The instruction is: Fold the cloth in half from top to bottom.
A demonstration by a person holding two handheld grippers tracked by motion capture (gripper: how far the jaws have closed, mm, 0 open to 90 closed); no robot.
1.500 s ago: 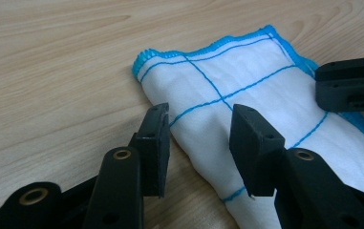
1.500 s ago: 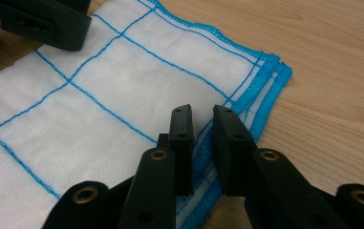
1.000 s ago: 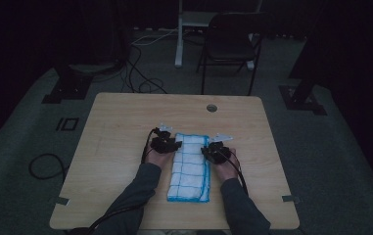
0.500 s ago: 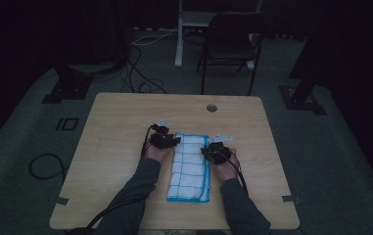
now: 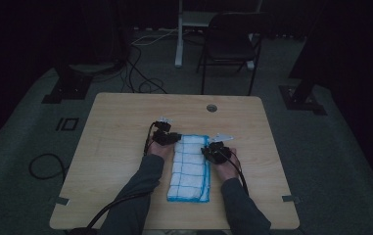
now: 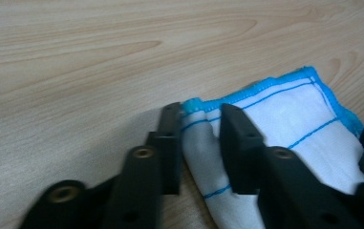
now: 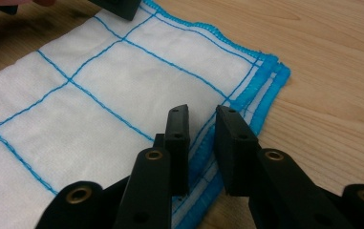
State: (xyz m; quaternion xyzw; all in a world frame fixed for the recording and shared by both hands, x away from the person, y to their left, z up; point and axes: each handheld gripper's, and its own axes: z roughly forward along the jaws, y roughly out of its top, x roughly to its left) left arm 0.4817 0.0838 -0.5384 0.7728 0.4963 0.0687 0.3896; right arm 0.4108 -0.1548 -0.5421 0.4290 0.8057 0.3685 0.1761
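While the folded white cloth with blue grid lines and blue hem lies flat near the middle of the desk, long axis running from the person's edge toward the far edge, both tools sit at its far end. Left tool is at the far-left corner, right tool on the right long edge a bit nearer the person.

Left gripper view: left tool jaws have just been closing, and a bunched fold of the cloth corner now stands between them. Fabric is pinched up off the wood and fills the gap, pads touching it on both sides, so it reads as clenched on the cloth corner. Blue hem runs just past the jaw tips.

Right gripper view: right tool jaws stand narrowly parted over the stacked blue hem layers of the cloth, near the cloth's corner. Tips straddle the edge, one jaw over the white field, the other over the hem and bare wood. Whether the pads press the layers, cannot tell. A dark block at the top of that view, on the cloth's far side, is the other tool.

High view: both forearms in grey sleeves come in from the bottom, cables trailing back along them. A grommet hole sits near the desk's far edge, well apart from the cloth. A chair stands on the floor beyond the desk.
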